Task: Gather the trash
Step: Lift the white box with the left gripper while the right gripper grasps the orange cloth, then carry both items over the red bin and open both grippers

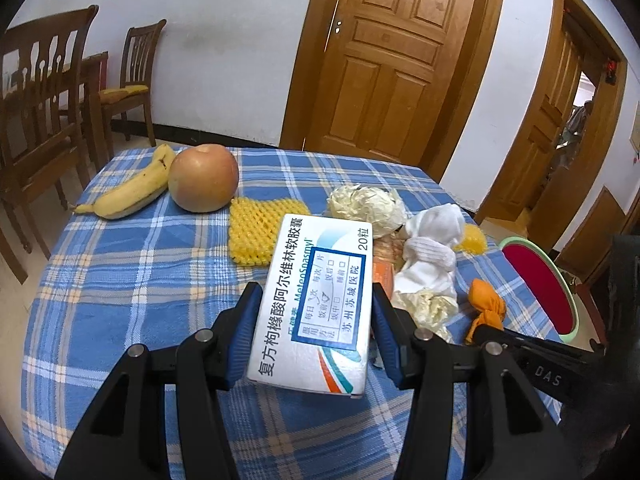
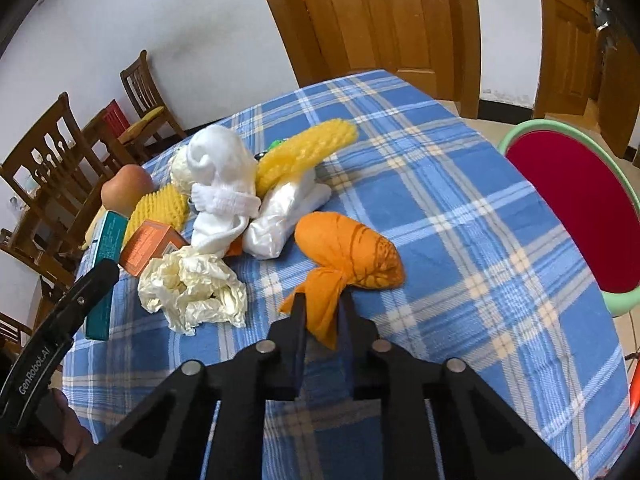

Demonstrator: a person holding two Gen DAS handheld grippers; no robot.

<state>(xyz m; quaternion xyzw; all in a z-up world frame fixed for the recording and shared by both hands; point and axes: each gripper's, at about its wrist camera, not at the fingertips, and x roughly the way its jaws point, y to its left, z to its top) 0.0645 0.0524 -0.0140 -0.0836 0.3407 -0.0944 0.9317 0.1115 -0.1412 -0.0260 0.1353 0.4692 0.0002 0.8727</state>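
**Trash pile on checked cloth, both grippers holding items**

Trash sits in a heap on the blue checked surface (image 1: pixel 120 280). Far left in the left wrist view: a banana (image 1: pixel 132 192) touching an apple (image 1: pixel 203 178), both near the far edge. Just right of the apple lies a yellow foam net (image 1: pixel 256 232). Left gripper (image 1: pixel 316 332) has its jaws closed on a white medicine box (image 1: pixel 320 304), pads pressing its two long sides, box tilted up off the cloth. Behind the box is a crumpled cream paper ball (image 1: pixel 364 204), then a white sock (image 1: pixel 430 248) on top of the heap, with more crumpled cream paper (image 1: pixel 430 308) below it. An orange box edge (image 1: pixel 382 272) shows between the medicine box and the sock.

Right wrist view, left to right: the left gripper's arm at the left edge, a teal-sided box beside it, the orange box, crumpled paper, the sock, a white plastic wrapper (image 2: pixel 280 220) and a second yellow foam net (image 2: pixel 308 148) leaning on the pile. An orange wrapper (image 2: pixel 352 256), knotted at one end, lies apart from the heap on the near right. Right gripper (image 2: pixel 322 312) jaws are shut tight on its twisted tail; the body rests on the cloth. Beyond the right edge of the surface stands a bin (image 2: pixel 624 200) with a green rim and a red inside.
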